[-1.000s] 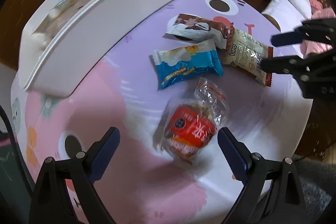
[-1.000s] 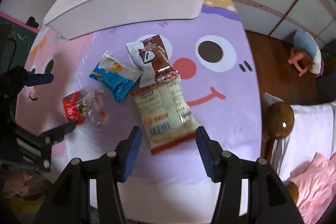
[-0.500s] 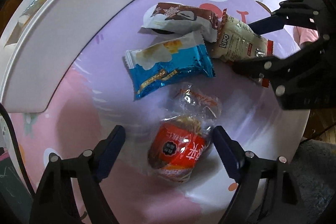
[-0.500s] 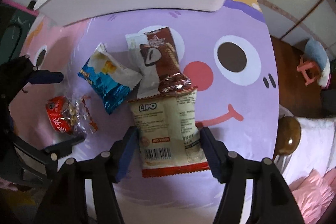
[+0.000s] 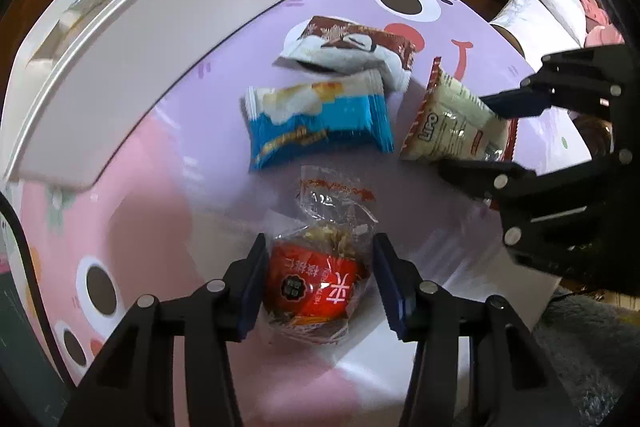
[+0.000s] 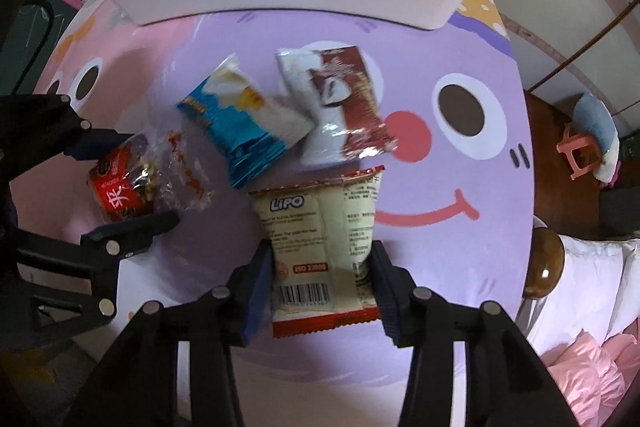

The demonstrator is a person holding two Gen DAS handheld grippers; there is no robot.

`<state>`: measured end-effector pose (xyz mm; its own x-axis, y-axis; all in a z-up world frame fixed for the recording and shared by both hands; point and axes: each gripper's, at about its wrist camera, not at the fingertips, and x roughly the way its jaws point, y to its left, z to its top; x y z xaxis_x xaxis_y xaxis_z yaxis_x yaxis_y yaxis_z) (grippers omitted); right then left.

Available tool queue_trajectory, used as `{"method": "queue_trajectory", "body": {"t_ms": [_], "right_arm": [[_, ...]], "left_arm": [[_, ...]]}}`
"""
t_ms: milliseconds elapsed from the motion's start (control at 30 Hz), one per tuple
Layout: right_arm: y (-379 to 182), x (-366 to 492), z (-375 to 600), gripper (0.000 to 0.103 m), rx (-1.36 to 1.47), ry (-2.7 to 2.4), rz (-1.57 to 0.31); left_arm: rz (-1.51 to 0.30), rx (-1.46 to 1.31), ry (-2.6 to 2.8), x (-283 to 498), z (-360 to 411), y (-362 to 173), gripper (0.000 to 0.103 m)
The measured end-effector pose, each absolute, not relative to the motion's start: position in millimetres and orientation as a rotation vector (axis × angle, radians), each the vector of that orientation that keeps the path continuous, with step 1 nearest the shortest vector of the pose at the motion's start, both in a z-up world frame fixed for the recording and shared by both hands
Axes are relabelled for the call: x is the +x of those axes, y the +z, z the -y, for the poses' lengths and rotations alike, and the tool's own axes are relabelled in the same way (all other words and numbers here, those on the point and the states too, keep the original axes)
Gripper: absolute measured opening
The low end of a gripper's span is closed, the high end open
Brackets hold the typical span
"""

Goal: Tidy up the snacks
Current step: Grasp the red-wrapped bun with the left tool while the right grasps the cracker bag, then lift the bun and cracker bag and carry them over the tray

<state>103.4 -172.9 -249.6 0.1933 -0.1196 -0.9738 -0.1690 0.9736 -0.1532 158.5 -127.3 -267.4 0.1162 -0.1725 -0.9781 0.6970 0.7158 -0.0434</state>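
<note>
A red snack packet (image 5: 312, 283) in a clear wrapper lies on the cartoon table mat (image 5: 140, 187). My left gripper (image 5: 318, 283) points down over it and its jaws are closing, the pads touching both sides of the wrapper. A cream Lipo packet (image 6: 320, 227) lies to its right. My right gripper (image 6: 324, 287) is closing on the packet's lower half, pads against its edges. A blue packet (image 5: 320, 119) and a brown-and-white packet (image 5: 352, 51) lie between these and the white bin (image 5: 160, 27), which holds several snacks.
The table's near edge runs just below both grippers. A wooden bedpost knob (image 6: 546, 267) and white and pink bedding (image 6: 580, 307) stand at the right. A pink stool (image 6: 580, 151) is on the floor beyond.
Both grippers have come down over their packets and narrowed. The left went from wide open to pads on the red packet. The right moved forward over the Lipo packet and closed onto its edges.
</note>
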Motion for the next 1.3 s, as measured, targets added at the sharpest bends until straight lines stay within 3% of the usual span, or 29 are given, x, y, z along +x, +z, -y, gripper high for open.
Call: {"method": "queue_trajectory", "body": {"t_ms": [400,700,967,1300], "right_arm": [[-251.7,56.0,124.1,0.046,-0.151,0.051,-1.405],[-227.7,44.9,103.3,0.046,-0.104,0.057,-1.318],[-163.4,78.3,110.8,0.046,-0.034,0.066,-1.167],[-71.3,150.1,145.0,0.046,0.034,0.005,-0.983]], "left_arm": [[-1.308,0.318,-0.612,143.3,55.5,-244.7,0.045],[-1.231,0.249,-0.535,134.1,9.3,-205.9,0.045],[-1.096,0.212,-0.477,156.7,-21.5,-133.8,0.045],[-0.980,0.125,-0.428,227.1,8.6,-61.8,0.045]]}}
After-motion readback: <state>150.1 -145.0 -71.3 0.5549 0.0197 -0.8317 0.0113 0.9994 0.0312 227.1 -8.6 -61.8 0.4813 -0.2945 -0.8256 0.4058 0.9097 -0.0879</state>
